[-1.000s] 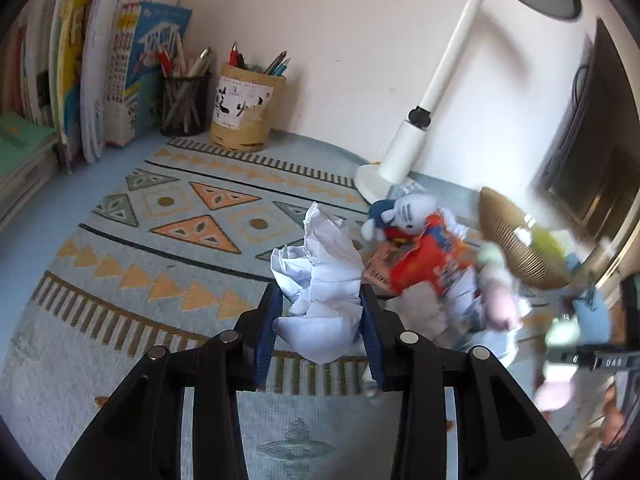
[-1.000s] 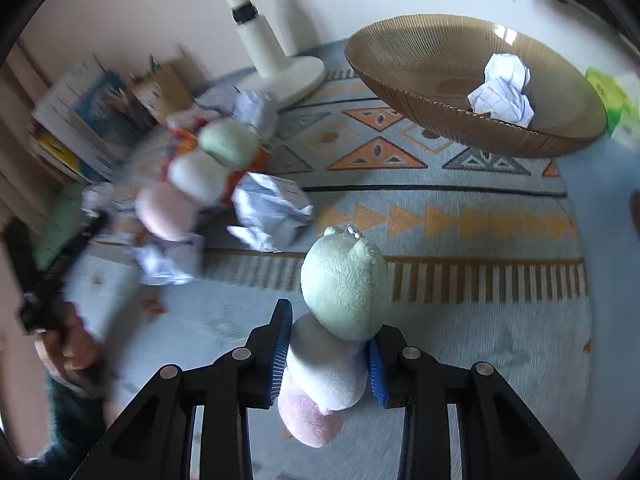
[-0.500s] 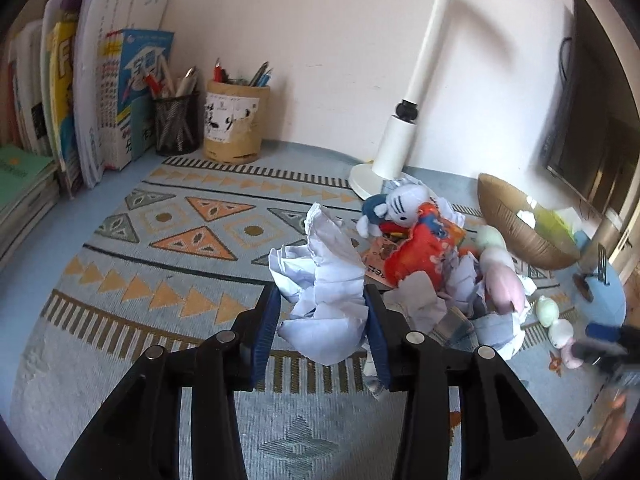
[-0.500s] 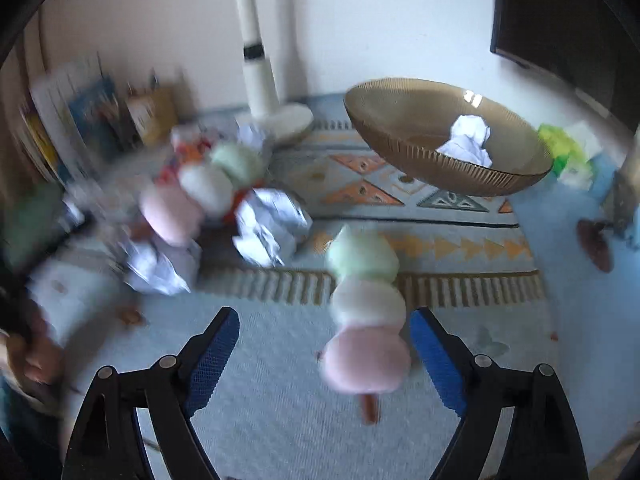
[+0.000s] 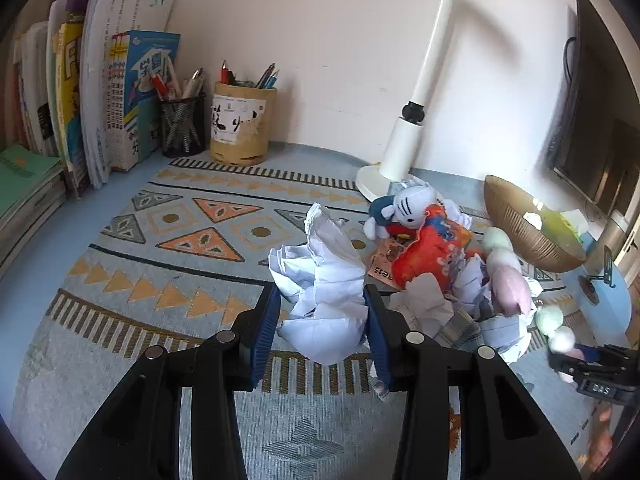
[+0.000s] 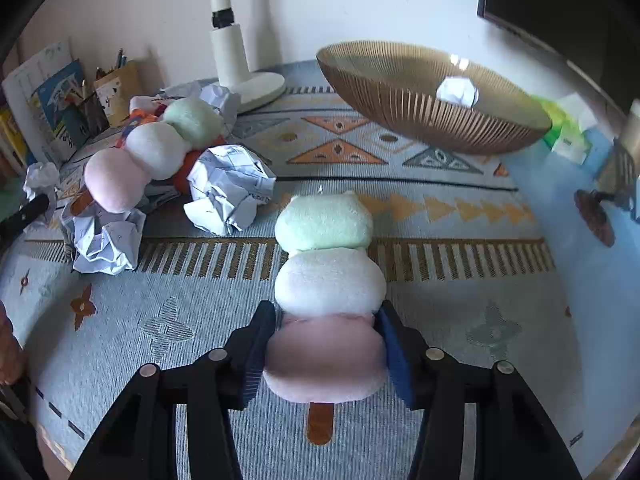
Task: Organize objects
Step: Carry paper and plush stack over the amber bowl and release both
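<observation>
Left gripper (image 5: pixel 322 320) is held low over the patterned mat (image 5: pixel 168 256), pointing toward the wall and lamp base (image 5: pixel 378 182); its blue pads (image 5: pixel 264 330) are clamped on a crumpled paper ball (image 5: pixel 320 280), which bulges up and forward past the fingertips. Right gripper (image 6: pixel 326 346) is also low over the mat, pointing toward the brown ribbed bowl (image 6: pixel 400 96). Between its pads (image 6: pixel 394 350) lies a plush dango skewer (image 6: pixel 328 284), resting on the mat. The pads flank the pink ball on both sides; whether they press it or only sit against it, I cannot tell. Long axis of the skewer runs straight along the gripper's line: brown stick end toward the camera, then pink, white, and green ball farthest out, green end pointing toward the bowl. Bowl sits beyond the skewer, well apart from it, with one paper wad (image 6: pixel 458 90) inside. To the left in the right wrist view, a second, larger dango plush (image 6: pixel 152 152) lies on a heap of crumpled paper (image 6: pixel 228 190), axis slanting, green end toward the lamp. In the left wrist view the heap also holds a white-and-blue cat plush (image 5: pixel 402 208) and an orange snack packet (image 5: pixel 432 252). Books (image 5: pixel 100 96) and two pen cups (image 5: pixel 240 124) stand along the wall.
</observation>
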Action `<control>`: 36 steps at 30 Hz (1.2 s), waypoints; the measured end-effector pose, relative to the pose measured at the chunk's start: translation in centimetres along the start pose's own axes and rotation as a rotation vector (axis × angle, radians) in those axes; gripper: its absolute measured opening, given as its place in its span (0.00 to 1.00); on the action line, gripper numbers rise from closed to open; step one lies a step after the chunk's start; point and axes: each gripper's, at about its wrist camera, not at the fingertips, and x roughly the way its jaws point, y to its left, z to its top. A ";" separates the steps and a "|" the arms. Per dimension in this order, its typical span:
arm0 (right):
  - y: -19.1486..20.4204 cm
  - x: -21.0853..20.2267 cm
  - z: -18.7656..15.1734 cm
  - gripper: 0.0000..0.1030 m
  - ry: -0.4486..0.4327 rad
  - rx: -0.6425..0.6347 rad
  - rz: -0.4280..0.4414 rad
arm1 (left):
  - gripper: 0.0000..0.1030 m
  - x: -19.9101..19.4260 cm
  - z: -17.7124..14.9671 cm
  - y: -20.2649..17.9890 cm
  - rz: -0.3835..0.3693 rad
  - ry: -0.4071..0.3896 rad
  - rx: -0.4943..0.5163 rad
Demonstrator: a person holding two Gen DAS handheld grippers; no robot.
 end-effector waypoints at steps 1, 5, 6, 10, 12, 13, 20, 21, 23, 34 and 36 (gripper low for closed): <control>-0.1 -0.5 -0.1 0.48 -0.010 0.002 0.019 | 0.37 0.0 0.0 -0.1 0.004 0.000 0.002; -1.8 -4.1 0.7 0.48 -0.074 0.019 0.059 | 0.37 -1.4 0.9 -2.0 -0.015 0.004 0.054; -2.5 -5.0 1.1 0.48 -0.094 0.023 0.046 | 0.37 -2.4 1.6 -2.8 -0.036 -0.022 0.065; -6.8 -8.6 4.2 0.48 -0.186 0.110 0.063 | 0.37 -4.9 6.3 -8.7 -0.144 -0.077 0.139; -9.3 -9.5 6.5 0.48 -0.222 0.189 0.088 | 0.37 -3.5 9.2 -12.3 -0.236 0.006 0.126; -10.3 -9.6 7.5 0.48 -0.229 0.226 0.107 | 0.37 -2.5 10.2 -13.8 -0.282 0.052 0.108; -14.7 -6.5 13.7 0.48 -0.228 0.388 0.142 | 0.37 5.5 13.5 -25.0 -0.411 0.186 0.146; -15.0 -5.8 14.4 0.48 -0.222 0.388 0.142 | 0.38 7.0 13.1 -26.0 -0.378 0.231 0.139; -15.1 -4.2 16.0 0.49 -0.221 0.367 0.116 | 0.38 9.0 12.6 -26.9 -0.380 0.277 0.105; -19.0 -3.9 13.2 0.66 -0.216 0.456 0.113 | 0.77 9.9 12.1 -24.7 -0.427 0.227 0.045; -18.2 -4.6 11.6 0.66 -0.205 0.452 0.150 | 0.77 7.1 11.8 -22.4 -0.429 0.186 0.028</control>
